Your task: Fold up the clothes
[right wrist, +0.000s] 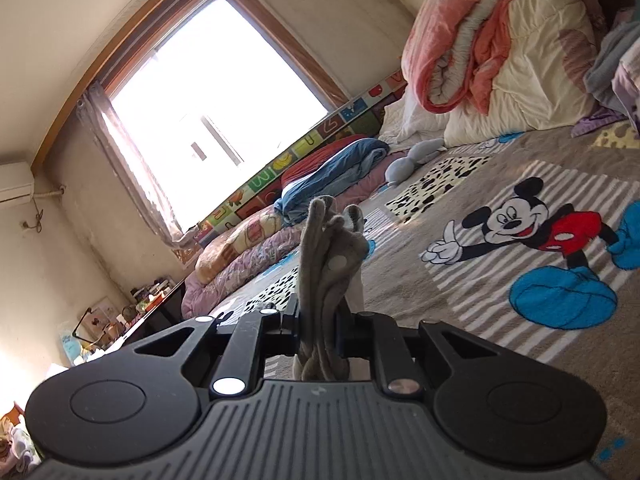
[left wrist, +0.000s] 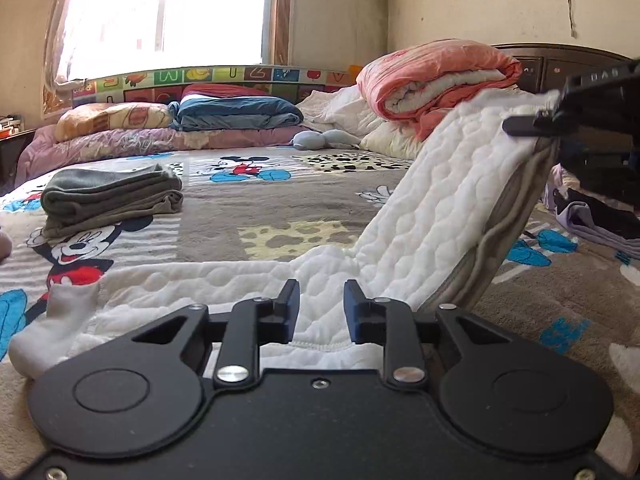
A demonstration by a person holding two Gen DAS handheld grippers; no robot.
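Left wrist view, from left to right: a folded grey-green garment (left wrist: 112,196) lies on the Mickey Mouse blanket (left wrist: 248,216) covering the bed. Nearer the camera, a white quilted garment (left wrist: 440,208) with a grey outer side lies flat on the blanket just ahead of the left gripper (left wrist: 320,308), whose jaws stand apart with the cloth's hem beneath them, gripping nothing. The garment's right part rises off the bed up to the right gripper (left wrist: 536,124), which pinches its top edge. Behind sits a folded pink quilt (left wrist: 436,80).

Right wrist view: a bright window (right wrist: 216,92) fills the left; at centre the right gripper's (right wrist: 320,328) jaws are closed narrow on bunched grey fabric edges (right wrist: 328,256) of the garment.
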